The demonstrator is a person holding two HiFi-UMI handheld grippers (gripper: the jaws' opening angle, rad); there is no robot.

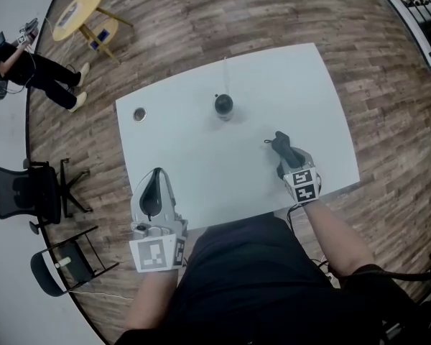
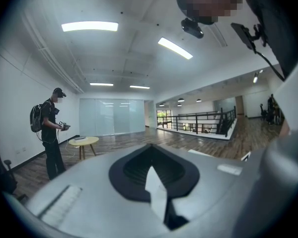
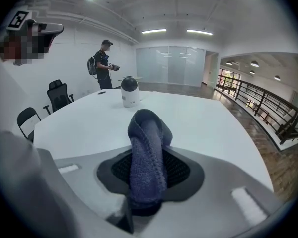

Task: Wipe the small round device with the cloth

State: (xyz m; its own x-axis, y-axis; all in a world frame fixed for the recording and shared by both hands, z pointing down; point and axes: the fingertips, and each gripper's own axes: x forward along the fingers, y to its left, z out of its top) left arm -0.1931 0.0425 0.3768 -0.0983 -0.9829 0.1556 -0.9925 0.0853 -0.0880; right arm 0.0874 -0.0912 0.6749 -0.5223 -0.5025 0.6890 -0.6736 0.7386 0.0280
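The small round device [image 1: 223, 105], dark on top with a white base, stands upright at the middle back of the white table [image 1: 187, 142]. My right gripper [image 1: 281, 149] hovers over the table's right side, shut on a dark blue-grey knitted cloth [image 1: 279, 142]. In the right gripper view the cloth [image 3: 146, 148] sticks up folded between the jaws, and the device [image 3: 129, 91] stands straight ahead, well apart from it. My left gripper [image 1: 156, 178] rests near the table's front edge at the left, with its jaws together and nothing in them [image 2: 154, 175].
A small round grommet [image 1: 138, 114] sits at the table's back left. A thin cable [image 1: 225, 74] runs from the device to the far edge. Black office chairs [image 1: 29, 192] stand left of the table. A yellow round table [image 1: 79, 11] and a person [image 1: 39, 70] are further back.
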